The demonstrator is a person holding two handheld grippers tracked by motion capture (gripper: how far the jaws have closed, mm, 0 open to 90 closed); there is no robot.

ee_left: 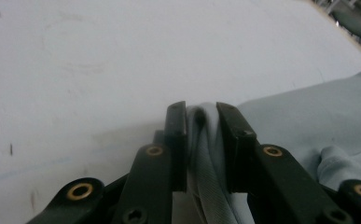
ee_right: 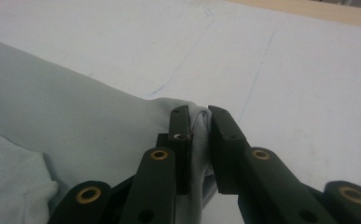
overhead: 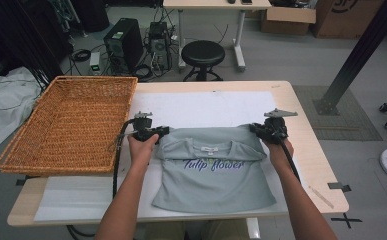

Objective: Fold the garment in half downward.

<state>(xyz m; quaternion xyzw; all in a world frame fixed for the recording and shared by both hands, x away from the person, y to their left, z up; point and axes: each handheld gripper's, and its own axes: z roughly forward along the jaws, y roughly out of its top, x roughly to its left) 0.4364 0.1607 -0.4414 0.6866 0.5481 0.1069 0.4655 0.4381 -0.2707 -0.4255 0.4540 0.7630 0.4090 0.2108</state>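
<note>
Lying flat near the front edge of a white-covered wooden table [overhead: 201,102]: pale grey-green T-shirt with blue "Tulip flower" lettering [overhead: 213,172], top part folded down over the chest. Left gripper [overhead: 157,132] at the fold's left corner, black jaws clamped on bunched fabric. Right gripper [overhead: 259,129] at the fold's right corner, likewise pinching a gathered corner of cloth. Left hand [overhead: 142,147] and right hand [overhead: 279,150] behind the tools. Left of the shirt, just beside the left gripper: large rectangular woven wicker basket [overhead: 71,122], overhanging the table's left edge.
</note>
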